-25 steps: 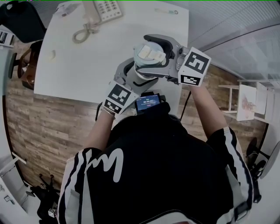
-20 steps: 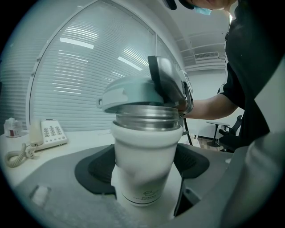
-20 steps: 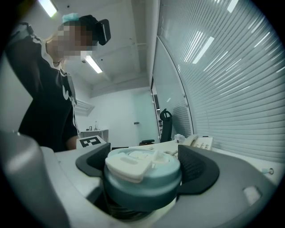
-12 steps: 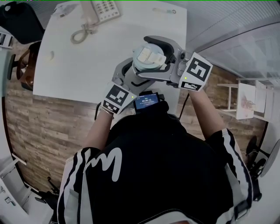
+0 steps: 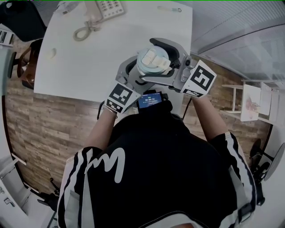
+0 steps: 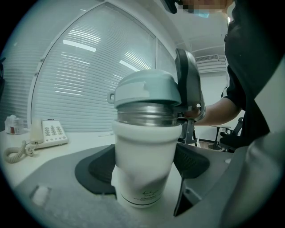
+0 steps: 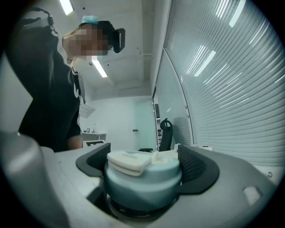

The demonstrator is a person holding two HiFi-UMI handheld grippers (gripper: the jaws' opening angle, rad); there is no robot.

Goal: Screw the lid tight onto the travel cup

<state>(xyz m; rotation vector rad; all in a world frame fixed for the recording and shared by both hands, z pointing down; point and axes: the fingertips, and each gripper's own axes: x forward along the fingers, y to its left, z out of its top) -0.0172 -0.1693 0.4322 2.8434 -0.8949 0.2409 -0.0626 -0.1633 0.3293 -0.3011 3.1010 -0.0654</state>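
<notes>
The travel cup [image 6: 144, 164] has a white body, a steel band and a pale blue lid [image 6: 144, 89] with a white flip tab. It is held upright in the air over the near edge of the white table [image 5: 80, 58]. My left gripper [image 6: 142, 162] is shut on the cup's white body, one dark pad on each side. My right gripper [image 7: 144, 167] is shut on the lid [image 7: 142, 178], its pads pressing both sides. From the head view I see the lid [image 5: 152, 61] from above, inside the right gripper [image 5: 162, 60], with the left gripper [image 5: 133, 75] below it.
A desk telephone [image 5: 109, 6] with a coiled cord [image 5: 84, 32] lies at the table's far side. A small lit screen [image 5: 149, 100] sits at the person's chest. Wooden floor [image 5: 40, 124] lies left of the table, and slatted blinds [image 6: 89, 80] run behind it.
The right gripper has swung round the cup with the lid in it, its marker cube moving down and right. The lid's white tab has turned. The left gripper keeps its hold on the body.
</notes>
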